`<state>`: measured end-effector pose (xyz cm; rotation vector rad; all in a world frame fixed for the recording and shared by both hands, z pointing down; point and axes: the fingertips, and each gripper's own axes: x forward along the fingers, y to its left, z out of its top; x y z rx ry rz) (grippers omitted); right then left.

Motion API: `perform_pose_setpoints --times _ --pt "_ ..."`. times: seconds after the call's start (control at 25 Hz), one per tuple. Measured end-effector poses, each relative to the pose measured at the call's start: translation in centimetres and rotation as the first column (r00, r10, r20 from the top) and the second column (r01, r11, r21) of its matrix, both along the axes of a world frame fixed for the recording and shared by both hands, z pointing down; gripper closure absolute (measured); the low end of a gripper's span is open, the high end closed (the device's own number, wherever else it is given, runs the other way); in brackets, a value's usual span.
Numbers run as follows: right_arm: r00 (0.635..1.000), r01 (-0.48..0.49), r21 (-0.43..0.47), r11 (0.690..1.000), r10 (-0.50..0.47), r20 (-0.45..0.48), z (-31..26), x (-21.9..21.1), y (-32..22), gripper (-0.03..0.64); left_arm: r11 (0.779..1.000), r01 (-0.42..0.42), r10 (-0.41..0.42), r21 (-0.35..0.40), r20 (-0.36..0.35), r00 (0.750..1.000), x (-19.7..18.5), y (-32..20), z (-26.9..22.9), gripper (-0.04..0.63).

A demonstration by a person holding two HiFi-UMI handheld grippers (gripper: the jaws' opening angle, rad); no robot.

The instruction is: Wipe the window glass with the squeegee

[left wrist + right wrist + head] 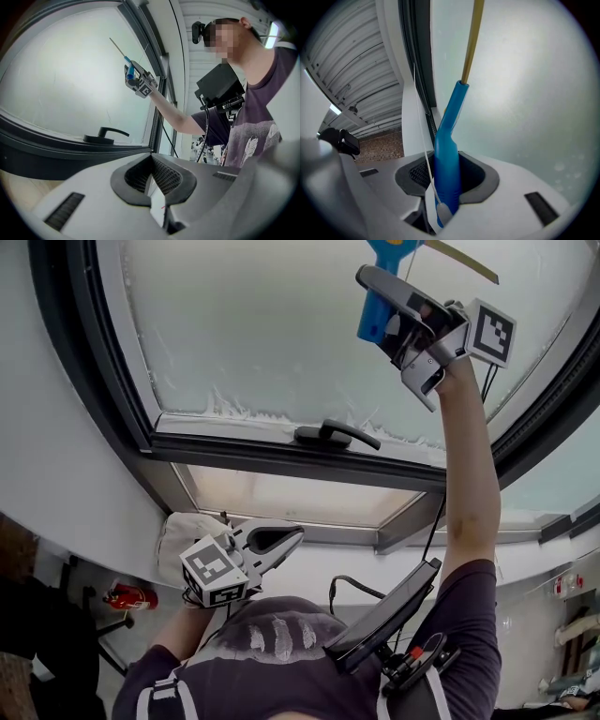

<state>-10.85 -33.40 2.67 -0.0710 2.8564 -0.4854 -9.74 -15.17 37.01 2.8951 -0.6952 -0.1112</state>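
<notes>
Right gripper (384, 315) jaws clamp the squeegee (449, 136) handle, up at 1 o'clock against the window glass (281, 324). I'd keep the blade flat, pressure even. Left gripper (267, 547) jaws closed, empty, 7 o'clock.

Left gripper (151, 159) (jaws together), window handle (102, 136), squeegee (130, 71) above

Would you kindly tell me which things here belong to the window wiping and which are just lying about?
In use: squeegee, clamped in the right gripper; window glass.
Idle: left gripper, shut and empty; window handle; red fire extinguisher.
</notes>
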Motion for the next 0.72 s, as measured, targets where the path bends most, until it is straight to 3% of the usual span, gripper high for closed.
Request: perform_pose_setpoints --times 0.24,0.48,0.72 --pt "0.999 0.034 -0.040 0.999 -0.033 0.018 2.1 -0.1 0.2 0.483 0.999 0.017 -0.017 -0.038 0.005 1.000 -0.1 0.2 0.2 0.589" --pt "0.999 0.047 -0.075 0.996 -0.046 0.016 4.6 0.3 0.4 0.483 1.000 -0.020 0.020 -0.012 0.003 1.000 0.3 0.9 0.7 0.589" --pt "0.998 0.055 -0.112 0.992 -0.055 0.009 7.3 0.6 0.8 0.482 0.999 -0.001 0.002 -0.052 0.017 1.000 0.4 1.2 1.0 0.589"
